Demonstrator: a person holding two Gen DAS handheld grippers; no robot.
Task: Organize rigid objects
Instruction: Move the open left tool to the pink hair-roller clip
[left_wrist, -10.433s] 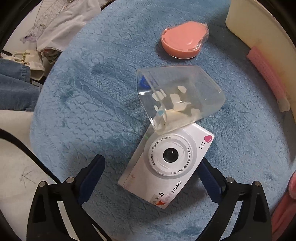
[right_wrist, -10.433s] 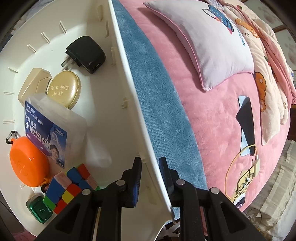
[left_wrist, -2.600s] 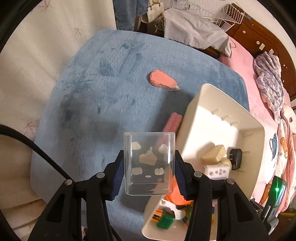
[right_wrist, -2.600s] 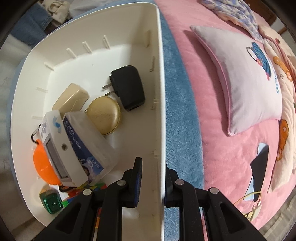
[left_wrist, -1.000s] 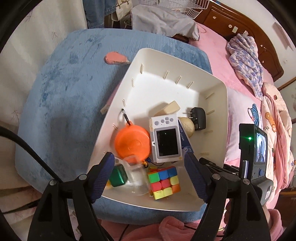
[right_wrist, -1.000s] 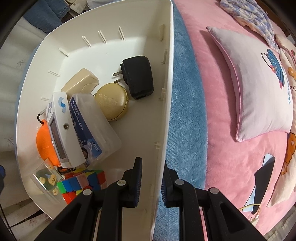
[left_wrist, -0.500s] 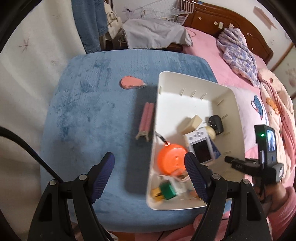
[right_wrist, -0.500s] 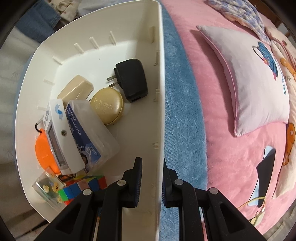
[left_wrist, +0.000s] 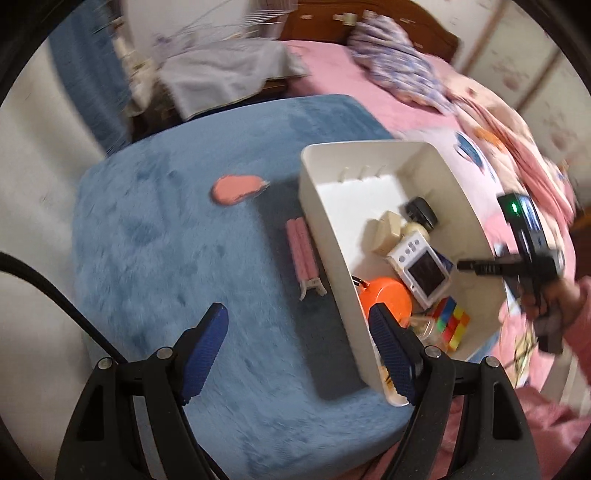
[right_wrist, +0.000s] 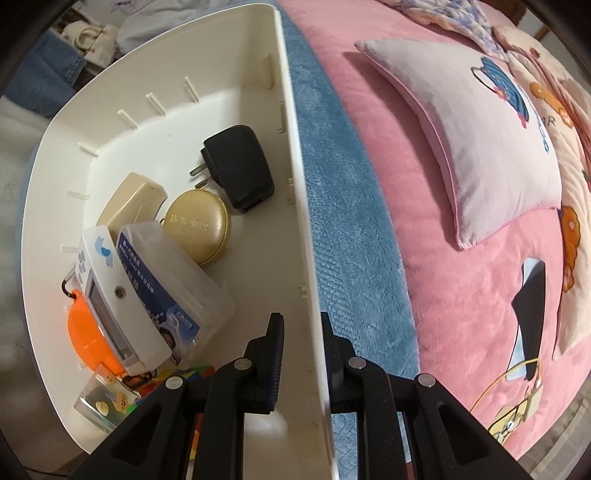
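A cream bin (left_wrist: 325, 229) stands on a blue plush mat (left_wrist: 166, 258). It holds a white toy camera (left_wrist: 421, 266), an orange round case (left_wrist: 388, 299), a colour cube (left_wrist: 450, 325), a clear box (right_wrist: 107, 402), a black plug (right_wrist: 238, 166), a gold tin (right_wrist: 197, 225) and a beige case (right_wrist: 131, 201). My left gripper (left_wrist: 299, 354) is open and empty above the mat, left of the bin. My right gripper (right_wrist: 301, 350) is shut on the bin's right wall (right_wrist: 299, 206). On the mat lie a pink heart-shaped case (left_wrist: 236, 188) and a pink clip (left_wrist: 303, 254).
A pink bed with a pale pillow (right_wrist: 480, 122) lies right of the bin. Clothes and a wire basket (left_wrist: 221, 70) lie beyond the mat's far edge. A black phone (right_wrist: 532, 306) rests on the bed.
My left gripper has let go of the clear box into the bin and pulled back left over the mat, open. My right gripper still grips the bin wall.
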